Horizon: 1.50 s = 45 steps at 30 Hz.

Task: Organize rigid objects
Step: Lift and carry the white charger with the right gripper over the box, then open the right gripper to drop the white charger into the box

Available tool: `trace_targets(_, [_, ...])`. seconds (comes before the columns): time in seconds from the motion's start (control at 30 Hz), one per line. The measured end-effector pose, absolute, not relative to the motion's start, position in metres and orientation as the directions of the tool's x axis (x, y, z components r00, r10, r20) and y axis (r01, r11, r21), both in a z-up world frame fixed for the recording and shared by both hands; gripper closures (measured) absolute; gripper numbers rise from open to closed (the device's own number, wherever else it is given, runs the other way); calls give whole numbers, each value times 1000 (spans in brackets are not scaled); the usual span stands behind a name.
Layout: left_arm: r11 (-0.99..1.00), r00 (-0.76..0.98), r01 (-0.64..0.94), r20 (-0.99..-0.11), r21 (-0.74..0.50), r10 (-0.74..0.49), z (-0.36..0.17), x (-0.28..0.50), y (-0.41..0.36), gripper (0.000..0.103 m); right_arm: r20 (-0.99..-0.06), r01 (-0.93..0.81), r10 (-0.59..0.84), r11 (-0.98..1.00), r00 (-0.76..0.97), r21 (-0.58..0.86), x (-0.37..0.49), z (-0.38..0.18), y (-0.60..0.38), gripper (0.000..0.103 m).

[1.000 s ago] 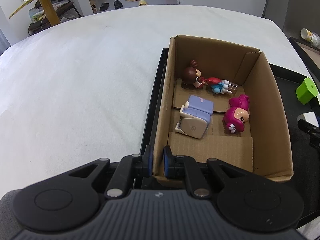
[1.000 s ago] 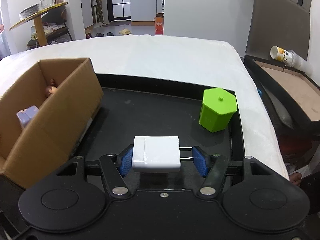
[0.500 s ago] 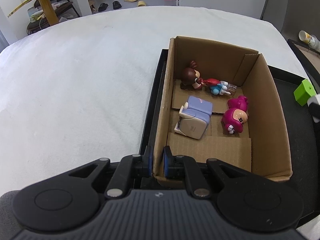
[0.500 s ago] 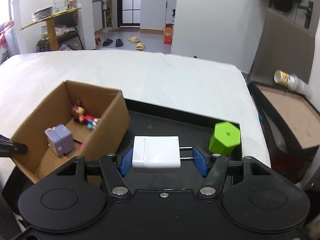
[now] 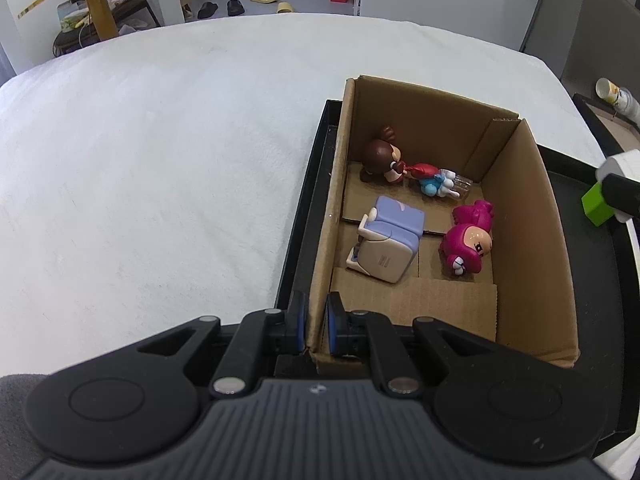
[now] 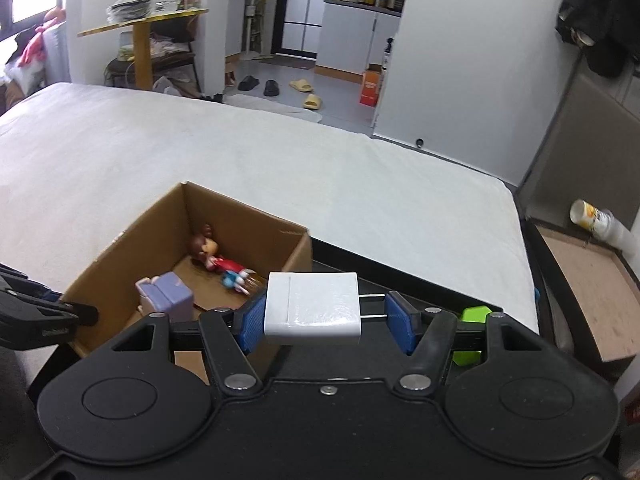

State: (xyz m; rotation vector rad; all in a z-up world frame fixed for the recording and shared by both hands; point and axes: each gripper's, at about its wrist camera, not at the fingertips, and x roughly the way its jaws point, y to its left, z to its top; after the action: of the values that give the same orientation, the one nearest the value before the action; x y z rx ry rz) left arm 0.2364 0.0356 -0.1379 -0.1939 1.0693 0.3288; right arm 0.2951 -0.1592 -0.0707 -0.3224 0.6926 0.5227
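Currently, the white plug adapter [image 6: 313, 307] is clamped in the right gripper [image 6: 324, 320], with its body against one blue pad and its two prongs against the other, so that its long axis runs crosswise between the fingers. The cardboard box [image 6: 120, 258] is seen below and to the left of this gripper, its open top facing up. The near-left wall of the box [image 5: 320, 280] is pinched by the closed left gripper [image 5: 316, 322], by which the box is judged to be steadied. A leftward carry is therefore called for, the free floor beside the purple toy [image 6: 168, 298] being nearest. The green block [image 6: 472, 334] is left on the black tray [image 6: 400, 276], partly hidden.
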Motion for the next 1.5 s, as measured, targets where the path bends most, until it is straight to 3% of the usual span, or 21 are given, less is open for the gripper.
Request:
trace_targets(0.6, [923,479,-376,-869,-74,126,-140,229,43,93,-724,-707,381,677,575,-205,288,-74,-76,42])
trace_targets(1.03, [910,481,-392,-873,-133,79,-140,229,52,93,-763,-701,389,704,516,-115,300,-94,-56,41])
trace_targets(1.5, [908,484,-393,-872,-144,72,-141,229,52,92,-763,-704,375,696,526,-143,290,-79,-72,38])
